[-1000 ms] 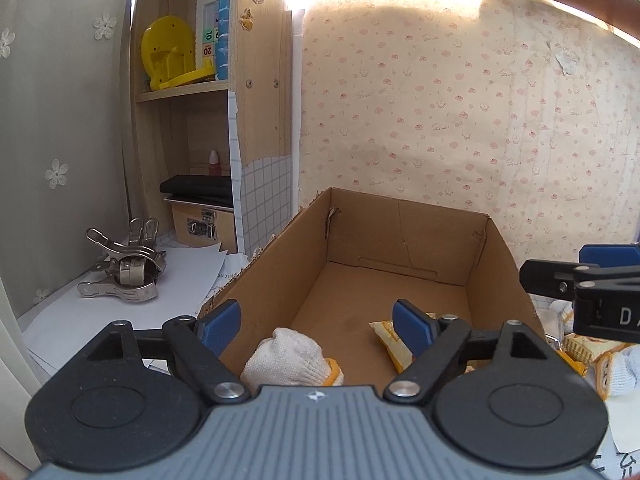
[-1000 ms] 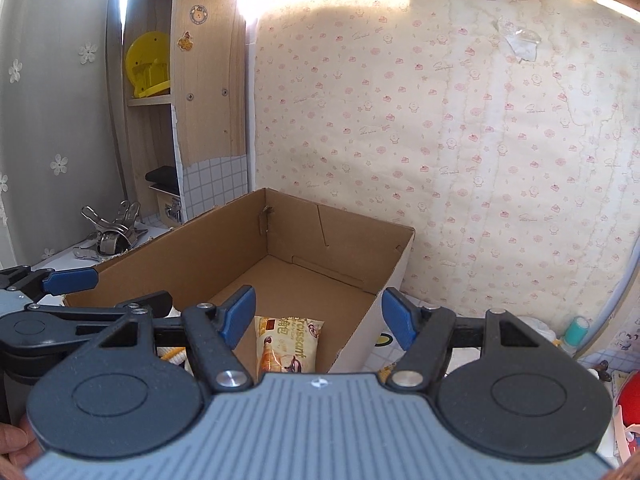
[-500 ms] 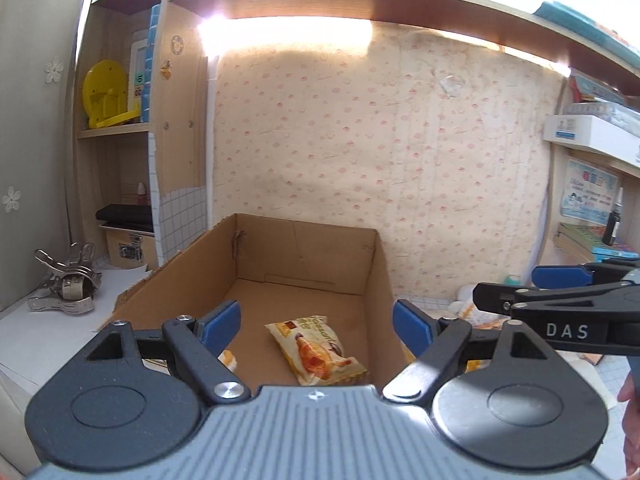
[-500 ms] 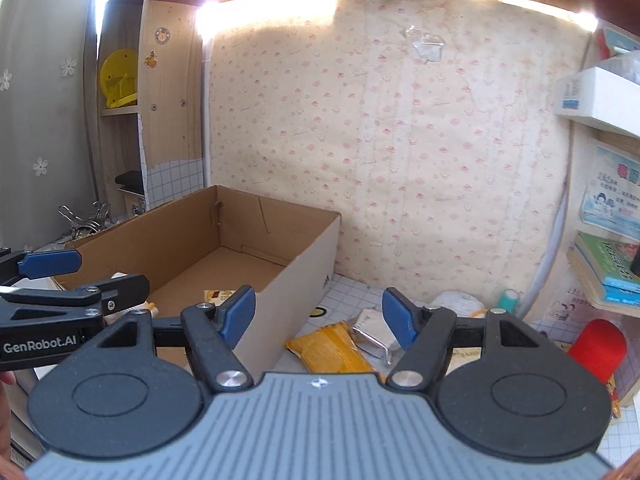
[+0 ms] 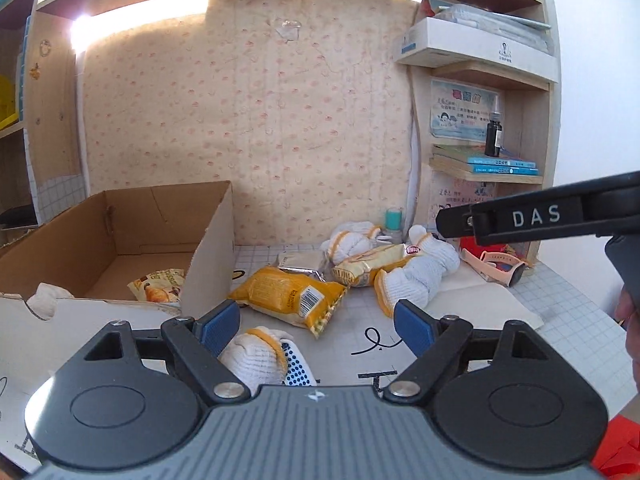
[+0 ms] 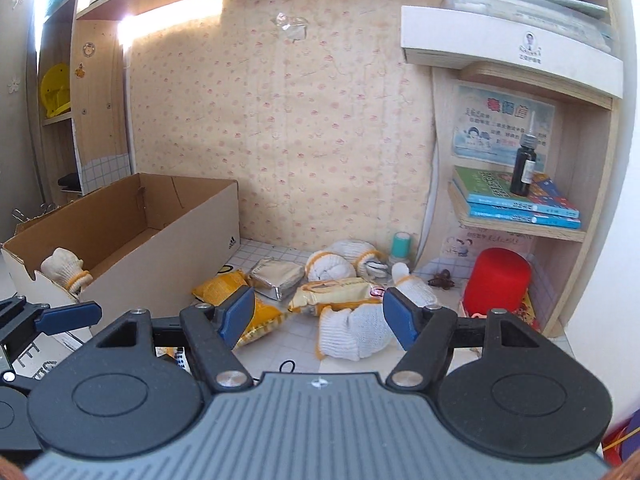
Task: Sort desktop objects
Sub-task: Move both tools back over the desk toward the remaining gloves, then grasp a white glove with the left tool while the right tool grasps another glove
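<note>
- Left gripper (image 5: 316, 326): jaws wide, empty; rolled glove (image 5: 256, 356) at 7 o'clock.
- Right gripper (image 6: 318, 318): wide open, empty, above glove bundle (image 6: 356, 330).
- Cardboard box (image 6: 168, 264) at 10 o'clock; yellow snack bag (image 5: 288, 294) just beside it.

box (image 5: 212, 248) left, snack packets (image 5: 286, 296) and gloves (image 5: 412, 276) right, perhaps touching

1. Cardboard box (image 6: 168, 264): brown inside, white outside w/ black logo.
2. Snack bag (image 5: 286, 296): yellow.
3. Foil pack (image 6: 276, 276): silver.
4. Gloves (image 6: 356, 328): white knit, yellow cuffs.
5. Canister (image 6: 496, 280): red.
6. Desk (image 5: 560, 300): white w/ grey grid.
7. Wall (image 6: 280, 120): cream w/ pink print.
</note>
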Demonstrator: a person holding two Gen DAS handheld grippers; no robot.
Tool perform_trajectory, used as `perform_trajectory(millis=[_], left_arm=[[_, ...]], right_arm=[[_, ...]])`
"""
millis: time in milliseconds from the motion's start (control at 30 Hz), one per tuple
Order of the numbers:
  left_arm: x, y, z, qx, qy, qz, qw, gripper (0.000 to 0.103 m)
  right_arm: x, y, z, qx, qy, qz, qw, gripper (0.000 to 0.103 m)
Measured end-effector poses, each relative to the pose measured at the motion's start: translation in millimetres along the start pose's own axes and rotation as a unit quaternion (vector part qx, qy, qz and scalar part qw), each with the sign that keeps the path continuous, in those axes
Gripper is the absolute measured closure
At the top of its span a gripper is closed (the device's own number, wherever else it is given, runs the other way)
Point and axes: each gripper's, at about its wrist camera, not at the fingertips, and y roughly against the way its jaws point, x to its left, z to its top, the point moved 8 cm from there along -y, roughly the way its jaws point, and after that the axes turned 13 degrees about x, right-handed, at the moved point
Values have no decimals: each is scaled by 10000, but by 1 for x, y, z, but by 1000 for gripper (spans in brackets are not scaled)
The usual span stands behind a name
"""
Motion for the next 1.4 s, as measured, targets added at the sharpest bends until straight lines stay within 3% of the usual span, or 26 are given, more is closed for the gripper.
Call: perform_trajectory(millis=[167,600,833,967,1100,1133,1200,1267,1400], left_arm=[[-5,-13,-8,-80,-155,195,9997,16],[14,-59,-17,292,9,463,9985,15],[12,-75,-18,493,-157,615,9968,3],[12,-85,-22,609,-314,829,9942,2],[13,-87,-23,592,-297,819,9944,1],[13,-86,-23,570,-268,783,9949,5],[11,-83,-21,485,-262,720,9959,22],[7,-80,-19,457,-301,712,9960,45],[5,-79,-18,480,-172,767,9958,51]], right_arm=[[-22,3,-12,-1,-284,2,9996,34],[-31,-13,-24,182,-342,-19,9992,33],[-31,-35,-31,449,-311,-66,9985,33],[-30,-38,-32,465,-308,-47,9984,33],[-31,-41,-31,468,-308,-55,9984,29],[-31,-43,-31,483,-309,-53,9983,29],[-30,-46,-32,509,-315,-32,9982,29],[-30,-51,-32,551,-319,-13,9980,29],[-26,-55,-33,579,-280,9,9979,29]])
